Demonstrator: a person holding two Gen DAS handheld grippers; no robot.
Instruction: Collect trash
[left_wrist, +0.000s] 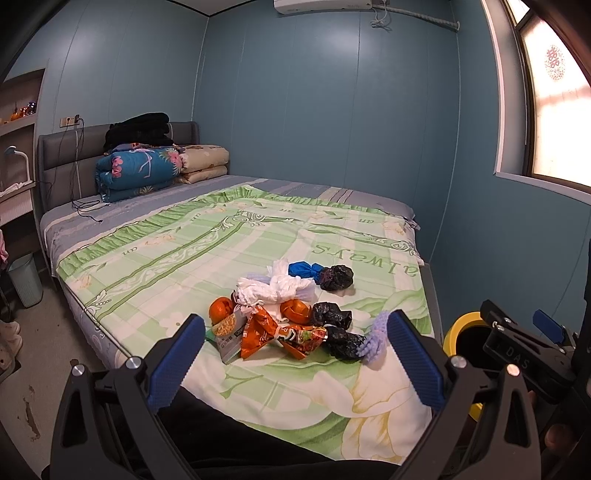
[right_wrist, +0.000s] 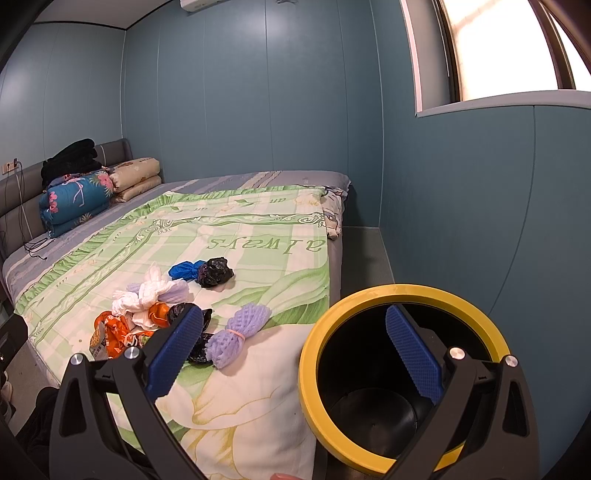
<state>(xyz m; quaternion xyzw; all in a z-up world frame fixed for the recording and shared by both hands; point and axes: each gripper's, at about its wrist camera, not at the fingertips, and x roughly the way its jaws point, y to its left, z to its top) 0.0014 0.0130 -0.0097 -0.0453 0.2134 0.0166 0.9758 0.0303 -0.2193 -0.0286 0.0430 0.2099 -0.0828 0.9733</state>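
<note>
Several pieces of trash (left_wrist: 288, 314) lay heaped on the green bedspread (left_wrist: 177, 258) in a blue-walled room; left gripper (left_wrist: 291, 365) and right gripper (right_wrist: 295, 354) both gaped empty beside the yellow-rimmed bin (right_wrist: 314, 339).

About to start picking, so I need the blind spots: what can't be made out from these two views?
- Left wrist view: most of the yellow-rimmed bin is hidden behind the right gripper.
- Right wrist view: part of the snack wrappers and the black bags is covered by the right gripper's own finger.
- Both views: what lies under the white plastic bags cannot be made out.
</note>
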